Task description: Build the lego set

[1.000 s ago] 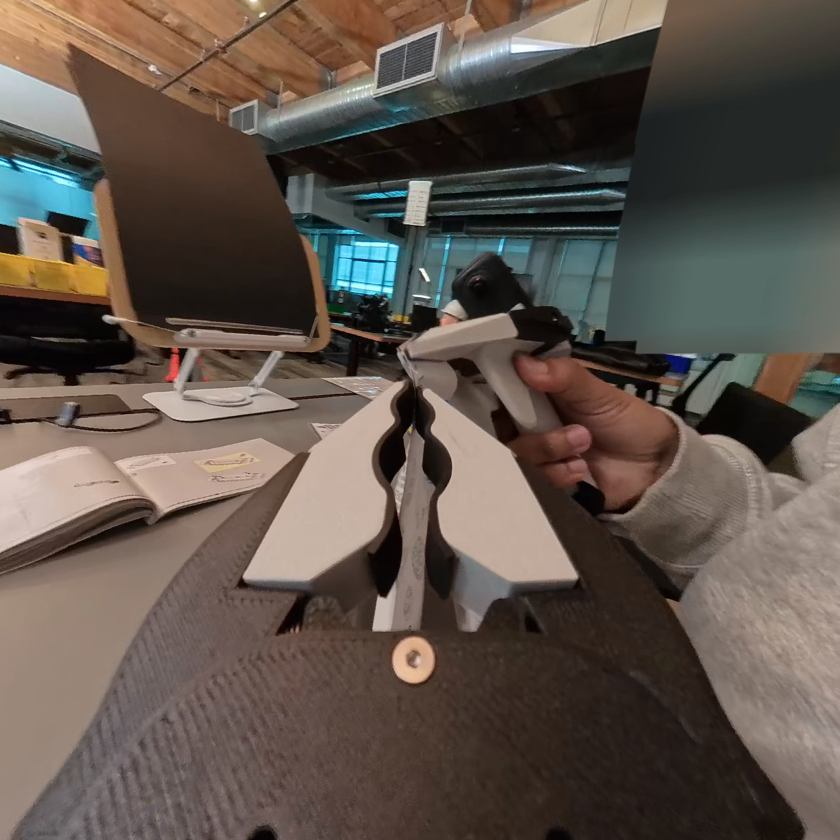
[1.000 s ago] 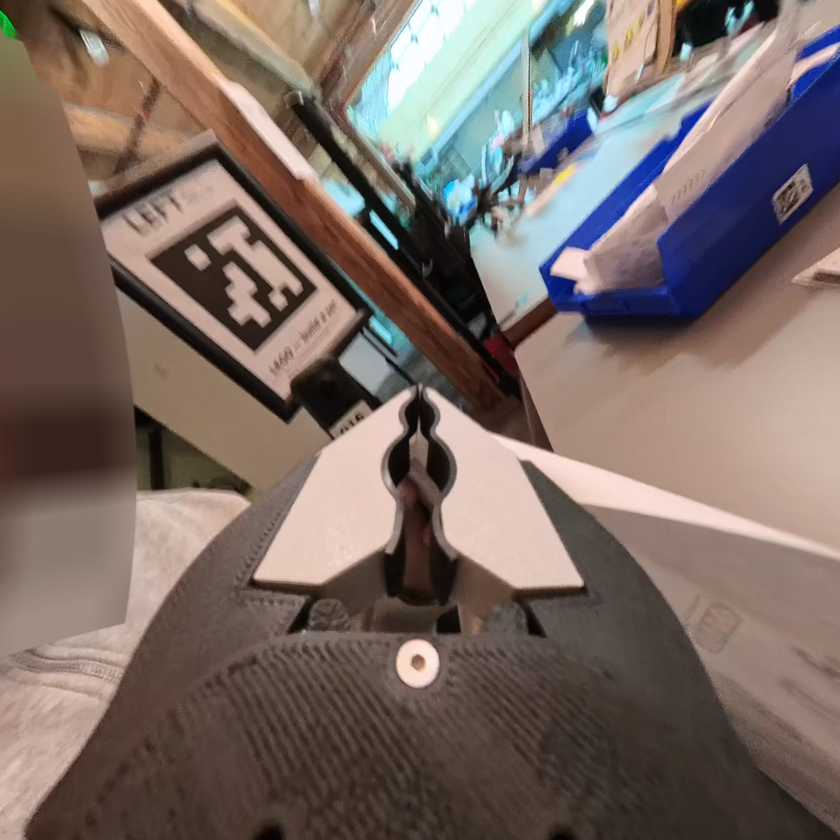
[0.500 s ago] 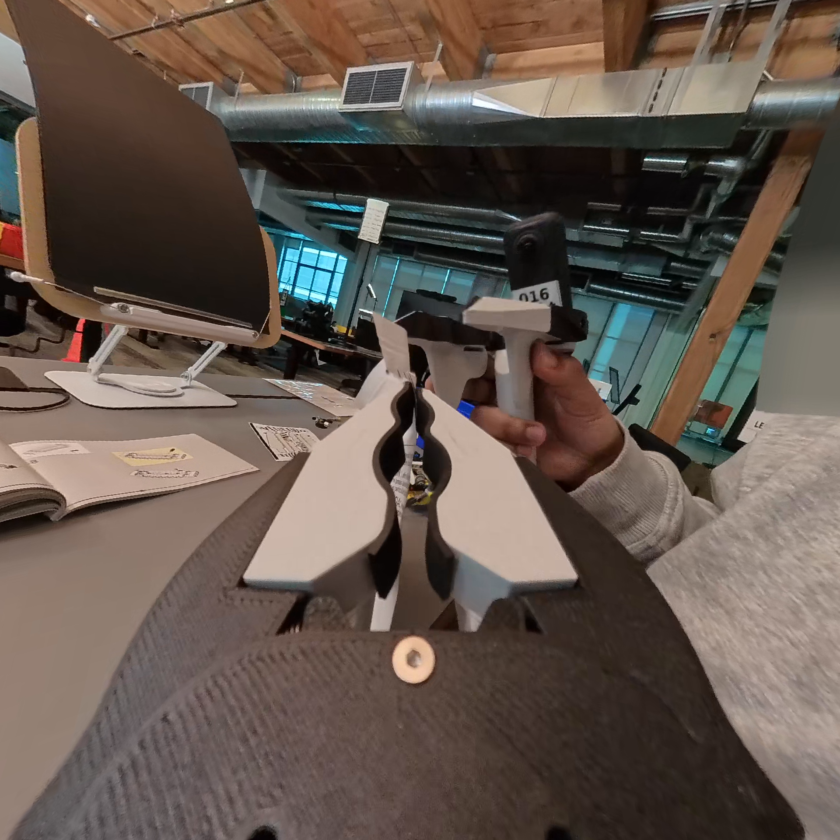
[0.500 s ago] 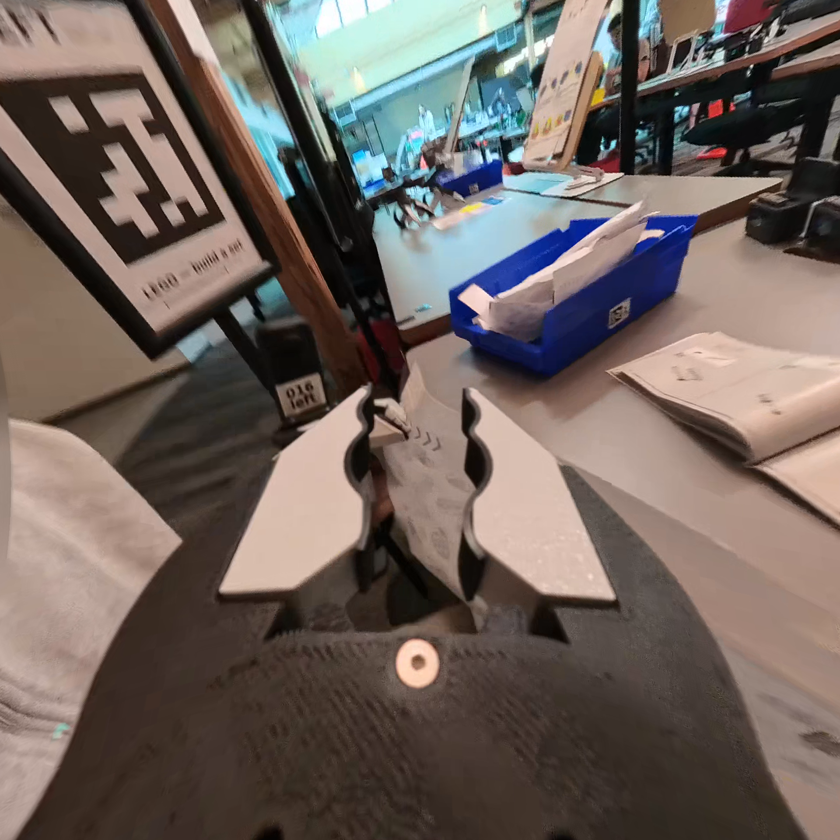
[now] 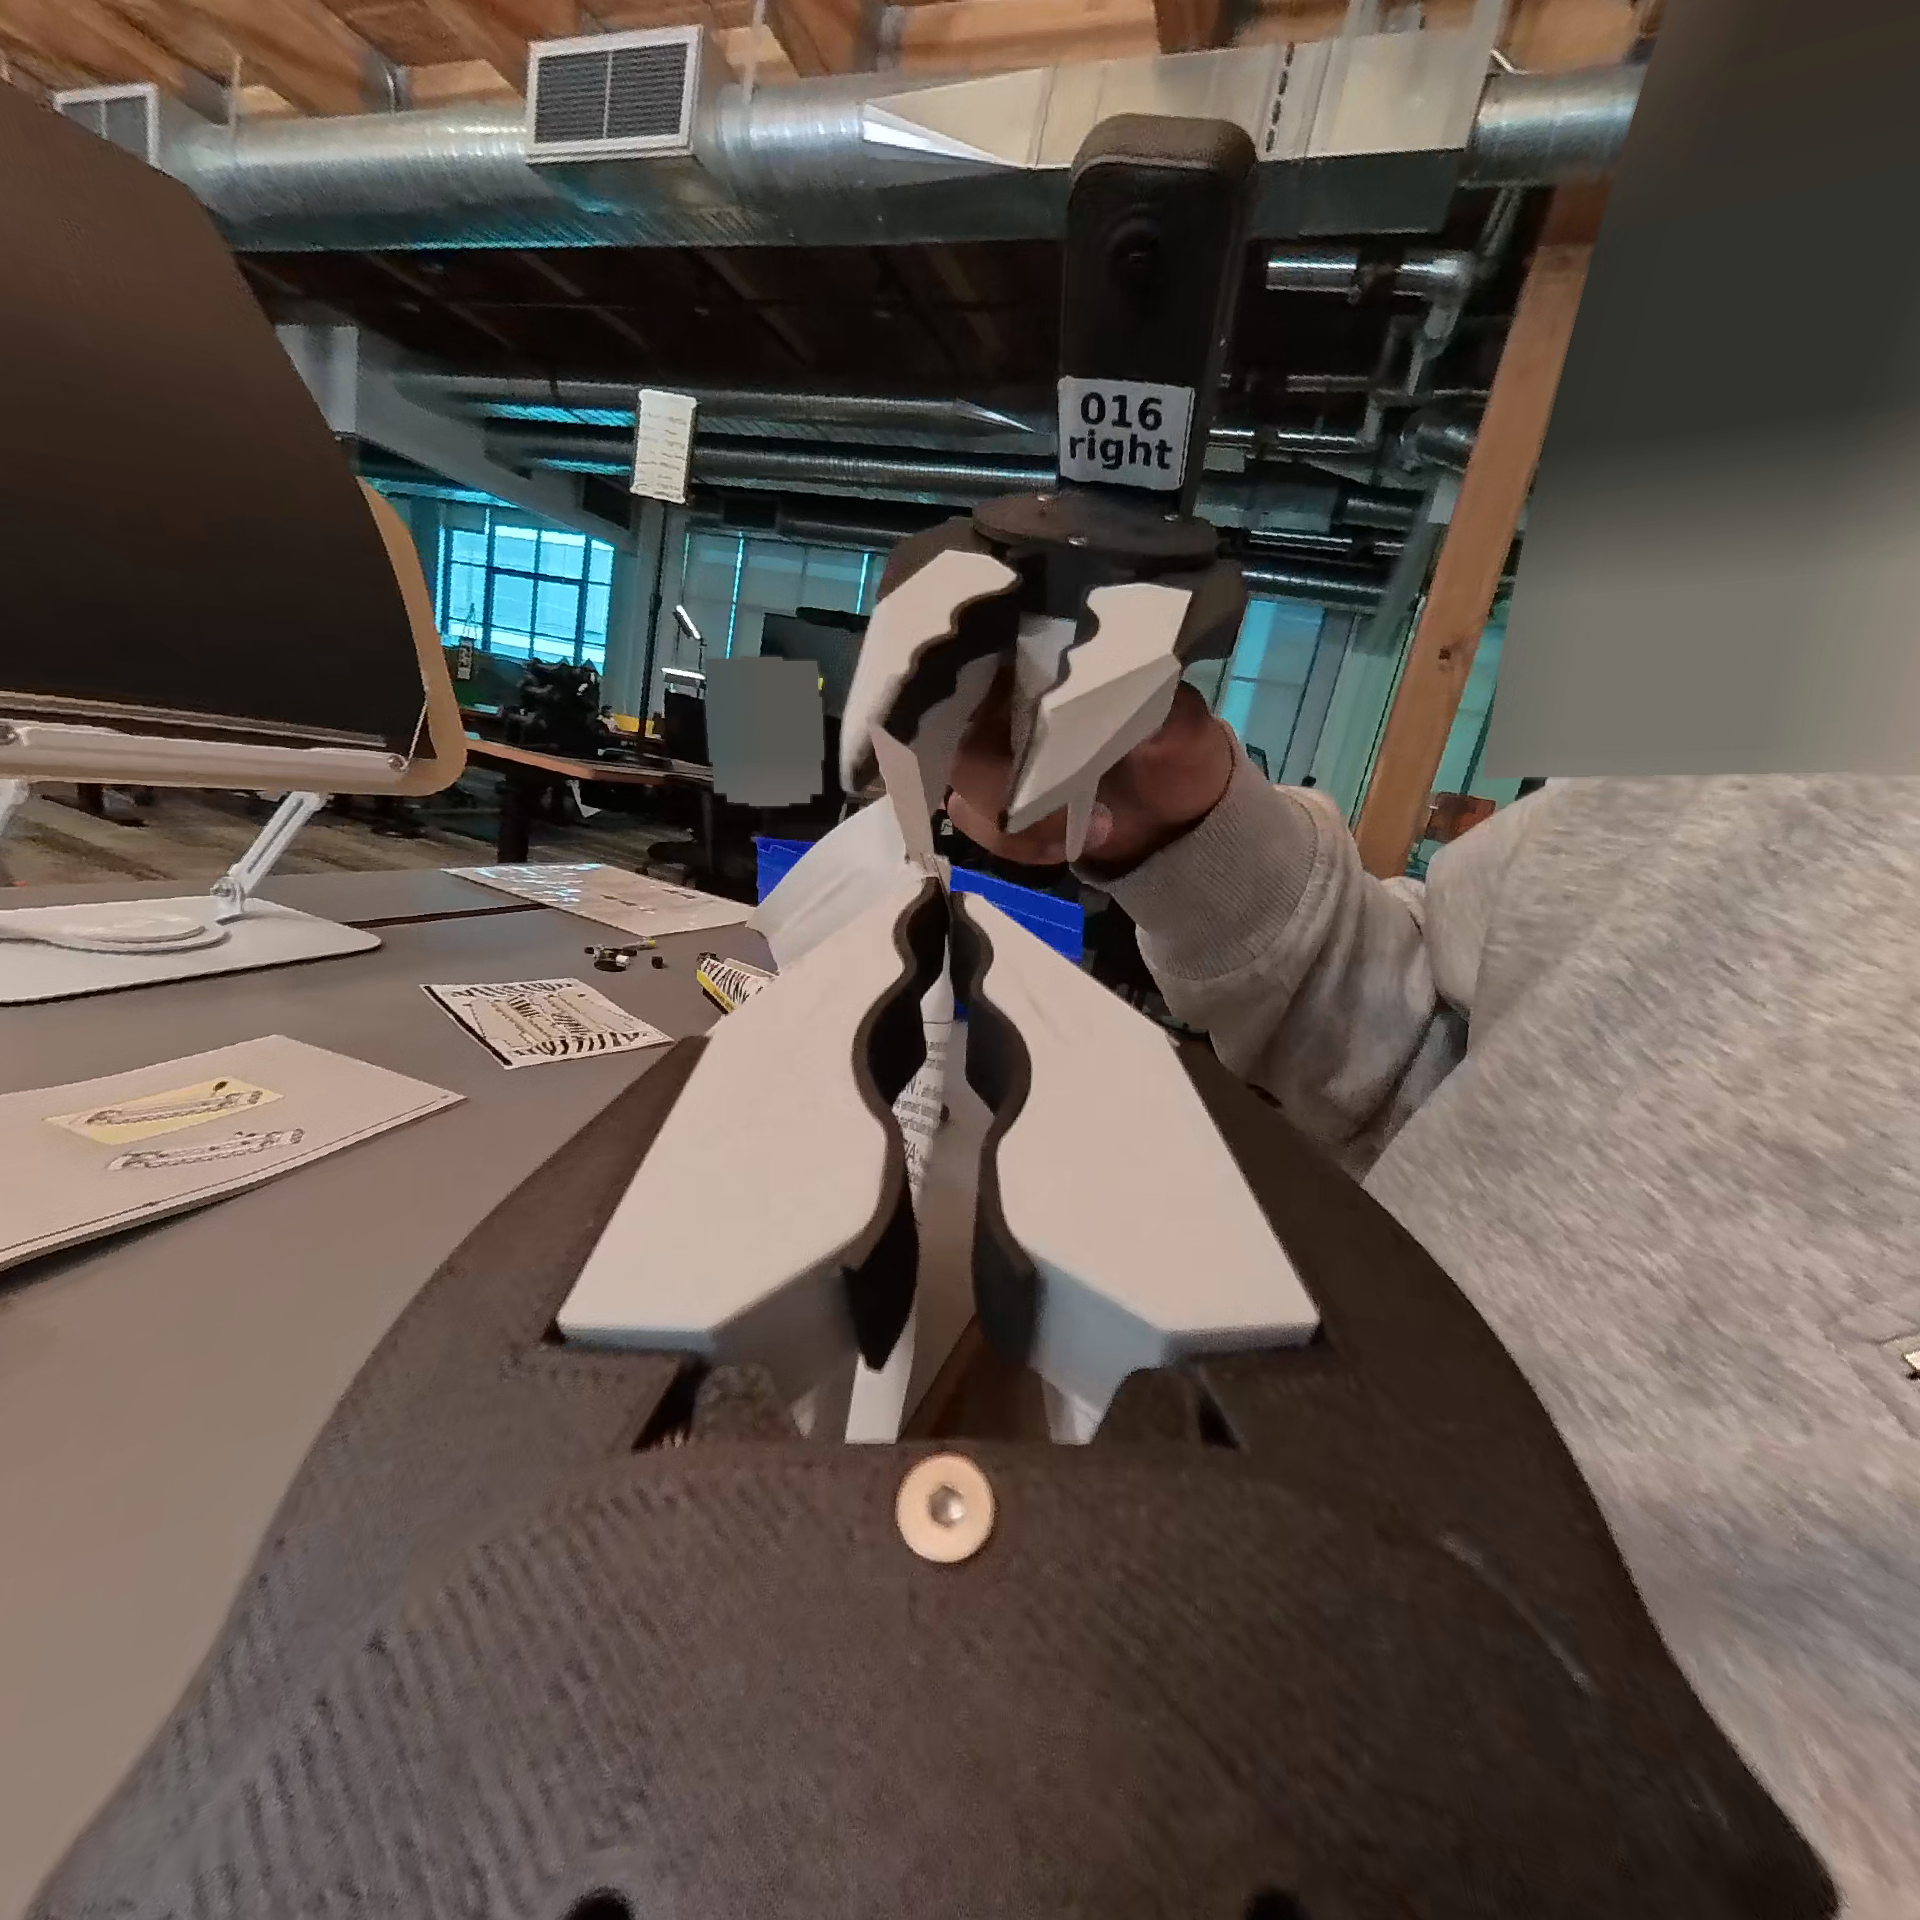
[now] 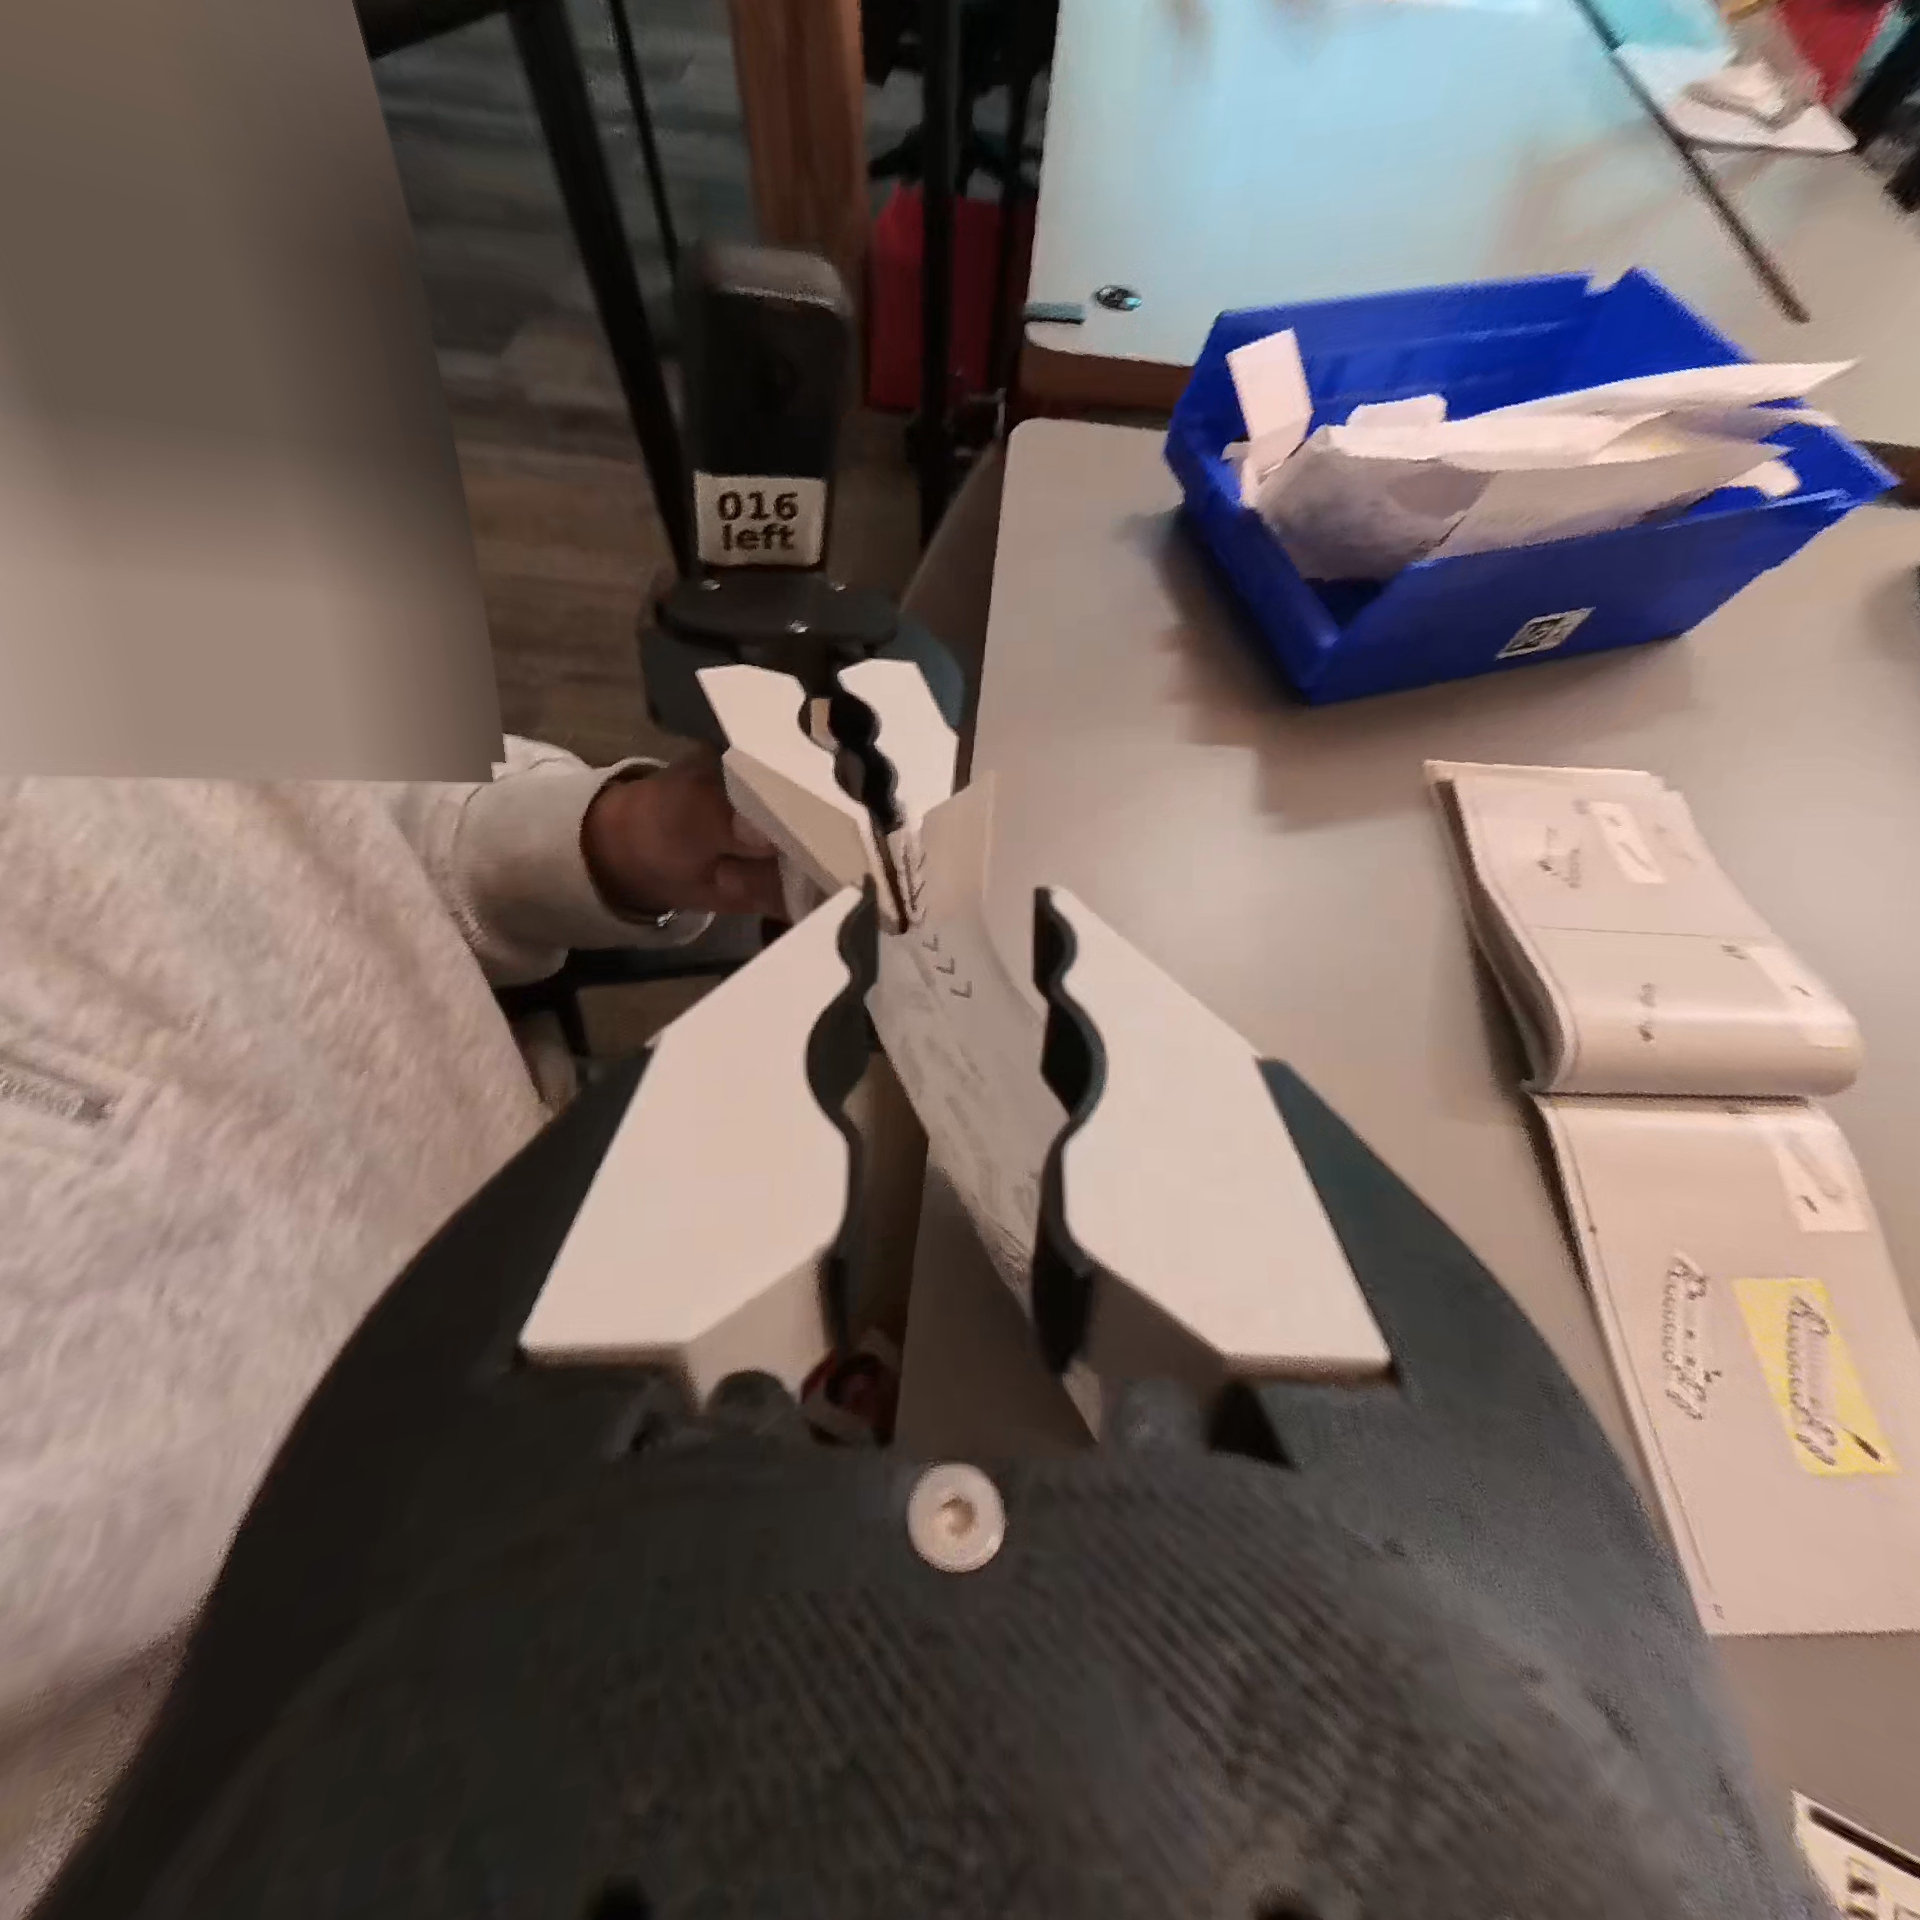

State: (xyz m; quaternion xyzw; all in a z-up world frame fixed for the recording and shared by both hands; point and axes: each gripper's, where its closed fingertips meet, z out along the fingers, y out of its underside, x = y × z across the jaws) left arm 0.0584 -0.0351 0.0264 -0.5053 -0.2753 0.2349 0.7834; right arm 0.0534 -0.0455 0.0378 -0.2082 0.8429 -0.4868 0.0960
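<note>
Your left gripper (image 5: 943,909) pinches the paper parts bag (image 6: 961,1023); your right gripper (image 6: 945,904) gapes around it. Close right at twelve o'clock, beside left's tips, then tear steadily.

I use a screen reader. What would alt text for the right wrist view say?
The open right gripper straddles a white paper bag that the shut left gripper pinches at its top edge. Beyond, on the grey table, sit a blue bin of paper and an open instruction booklet.
</note>
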